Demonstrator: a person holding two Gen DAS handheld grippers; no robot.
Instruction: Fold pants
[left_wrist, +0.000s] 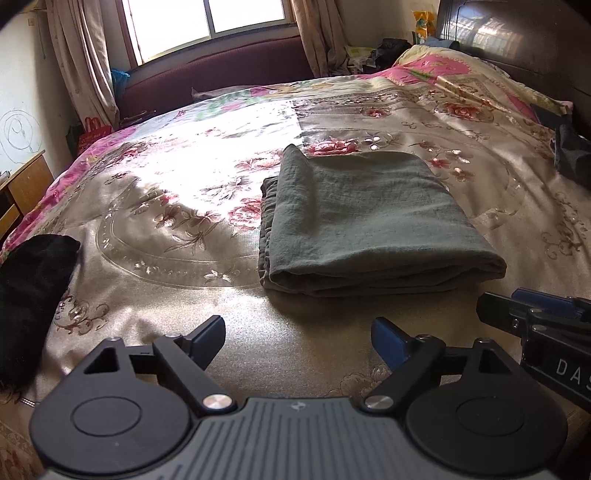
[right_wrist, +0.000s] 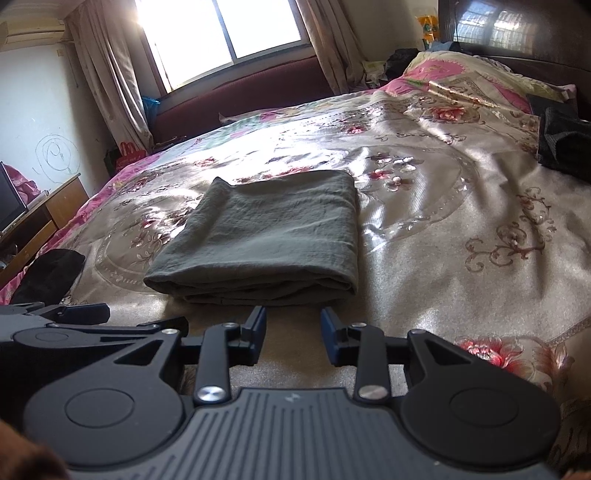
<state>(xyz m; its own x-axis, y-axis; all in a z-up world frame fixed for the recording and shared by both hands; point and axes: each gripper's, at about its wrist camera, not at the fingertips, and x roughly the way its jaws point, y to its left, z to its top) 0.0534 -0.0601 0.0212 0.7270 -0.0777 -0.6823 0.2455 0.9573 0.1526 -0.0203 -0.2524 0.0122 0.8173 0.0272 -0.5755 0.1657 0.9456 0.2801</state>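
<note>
Now, surface: a wide bed under a shiny beige satin bedspread with pink and red flower embroidery, lit by a bright patch of sun.
Room: a window with beige curtains behind a dark red padded bench; a wooden side cabinet at the left wall, which bears a pencil scribble of circles.
Other cloth: a black fuzzy garment at the near left edge of the bed; dark clothing by the pillow end at the right.
Pants: the folded grey-green crinkled cotton pants lie flat in a tidy rectangle mid-bed, just ahead of both claws.
Axis: the long side runs away from the cameras toward the window; the thick rounded fold faces the claws, loose layered edges on the left side.
Left claw: spread wide, nothing between its blue-padded fingers.
Right claw: partly apart, empty, just short of the fold.
Writing: white letters "DA" and part of a third on the right claw's body, seen from the left wrist.
</note>
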